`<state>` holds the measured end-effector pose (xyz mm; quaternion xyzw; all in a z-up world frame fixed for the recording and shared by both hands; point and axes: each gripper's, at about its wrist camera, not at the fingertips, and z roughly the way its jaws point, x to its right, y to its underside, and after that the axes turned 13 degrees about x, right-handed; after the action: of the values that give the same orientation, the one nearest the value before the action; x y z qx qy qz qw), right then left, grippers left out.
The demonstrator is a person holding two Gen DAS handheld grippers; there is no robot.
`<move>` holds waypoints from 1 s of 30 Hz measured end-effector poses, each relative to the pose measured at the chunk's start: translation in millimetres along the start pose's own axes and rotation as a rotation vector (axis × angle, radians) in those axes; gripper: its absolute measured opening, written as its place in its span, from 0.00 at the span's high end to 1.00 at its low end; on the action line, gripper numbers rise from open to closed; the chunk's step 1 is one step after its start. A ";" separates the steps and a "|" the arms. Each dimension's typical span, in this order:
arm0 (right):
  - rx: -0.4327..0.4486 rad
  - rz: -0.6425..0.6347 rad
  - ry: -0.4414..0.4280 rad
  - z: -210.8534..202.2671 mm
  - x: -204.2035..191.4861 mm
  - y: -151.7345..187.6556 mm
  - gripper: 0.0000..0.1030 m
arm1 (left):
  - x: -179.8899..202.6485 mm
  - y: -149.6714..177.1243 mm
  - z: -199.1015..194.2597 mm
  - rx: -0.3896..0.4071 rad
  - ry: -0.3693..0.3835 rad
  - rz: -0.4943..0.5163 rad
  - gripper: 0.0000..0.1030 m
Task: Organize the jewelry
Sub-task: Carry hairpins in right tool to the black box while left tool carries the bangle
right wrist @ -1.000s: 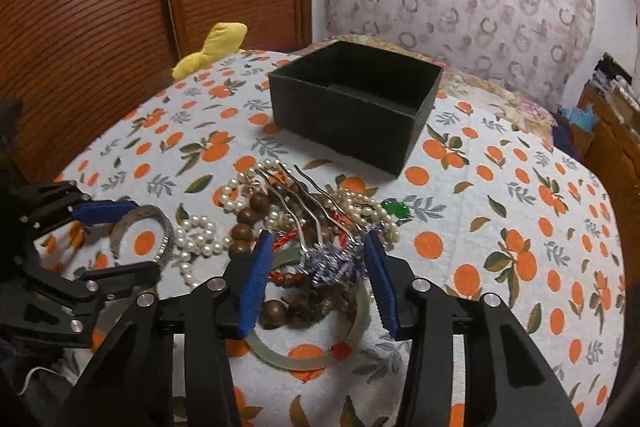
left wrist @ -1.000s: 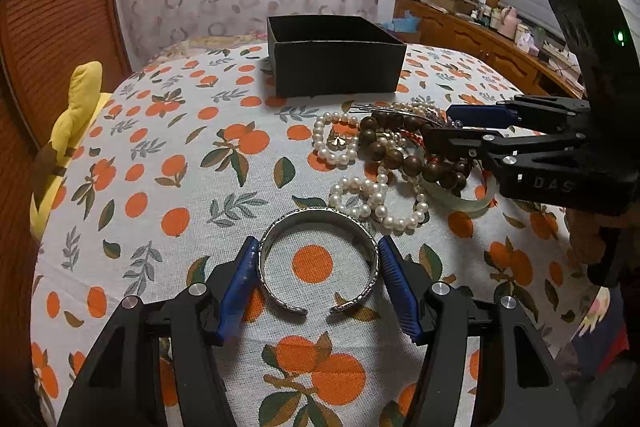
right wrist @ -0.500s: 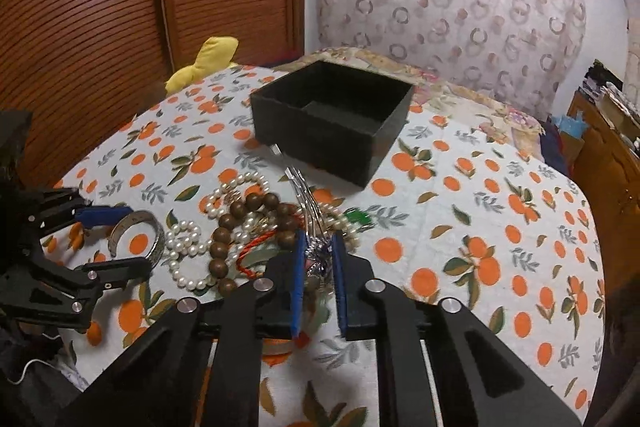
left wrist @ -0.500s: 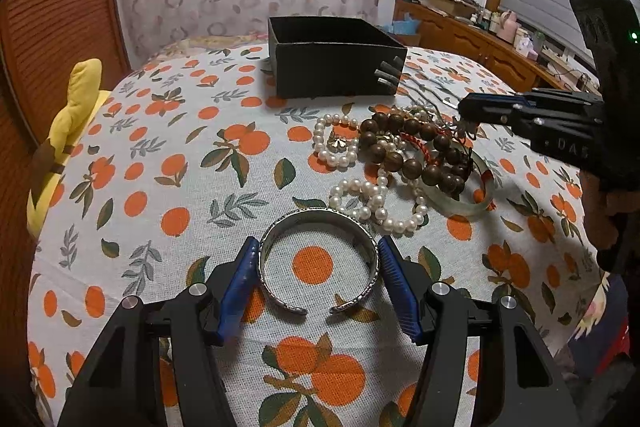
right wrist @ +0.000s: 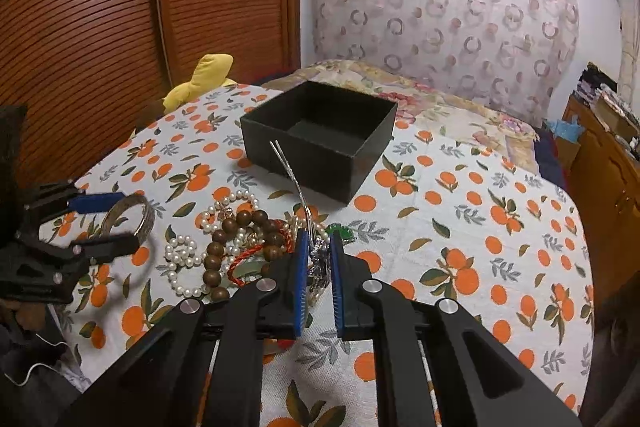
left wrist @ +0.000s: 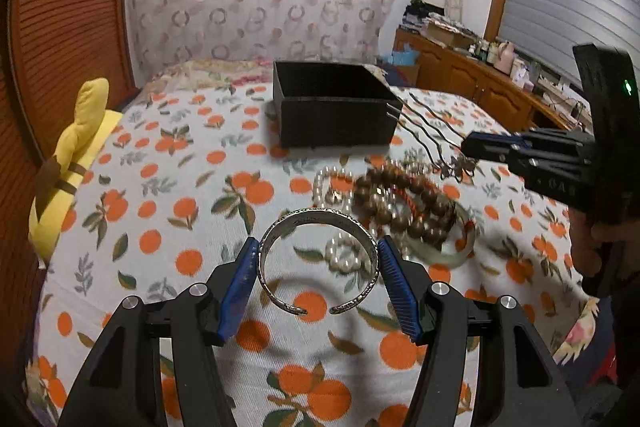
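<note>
My left gripper [left wrist: 318, 267] is shut on a silver cuff bracelet [left wrist: 318, 223] and holds it above the cloth; the bracelet also shows in the right wrist view [right wrist: 128, 217]. My right gripper [right wrist: 319, 255] is shut on a metal hair comb [right wrist: 292, 175] with long prongs that point toward the black box [right wrist: 320, 139]. From the left wrist view the comb [left wrist: 424, 131] hangs in the air beside the box [left wrist: 334, 115]. A pile of pearl strings [right wrist: 182, 259], brown wooden beads [right wrist: 232, 231] and a pale jade bangle [left wrist: 448, 255] lies on the cloth.
The table has an orange-print cloth [right wrist: 460, 227]. A yellow plush toy [left wrist: 74, 163] lies at the left edge. A wooden shutter wall [right wrist: 100, 27] stands at the left, and a wooden sideboard [left wrist: 480, 87] with clutter stands at the far right.
My left gripper has closed on the silver cuff and lifted it off the cloth. My right gripper closed on the hair comb and has raised it out of the pile toward the box.
</note>
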<state>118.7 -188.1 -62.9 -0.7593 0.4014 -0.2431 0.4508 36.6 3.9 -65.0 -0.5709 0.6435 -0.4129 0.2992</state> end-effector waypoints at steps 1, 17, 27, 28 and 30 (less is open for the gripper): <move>0.006 -0.007 0.003 -1.9 -0.6 -1.7 0.88 | -0.6 -1.1 0.1 0.003 0.000 -0.001 0.44; 0.097 -0.019 0.013 13.6 16.6 -55.5 0.88 | -11.1 -53.9 28.4 0.070 0.010 0.002 0.44; 0.066 0.034 -0.060 66.4 34.4 -73.1 0.88 | -19.9 -81.2 56.1 0.076 0.005 0.001 0.44; 0.062 0.035 -0.065 71.4 35.3 -73.8 0.88 | -20.6 -83.2 59.7 0.074 0.005 0.000 0.44; 0.049 0.043 -0.078 81.7 36.4 -72.7 0.88 | -22.4 -87.0 66.9 0.070 0.003 -0.001 0.44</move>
<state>227.2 -158.6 -37.5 -0.7483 0.3936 -0.2134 0.4895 140.1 12.6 -23.1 -0.5597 0.6288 -0.4362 0.3178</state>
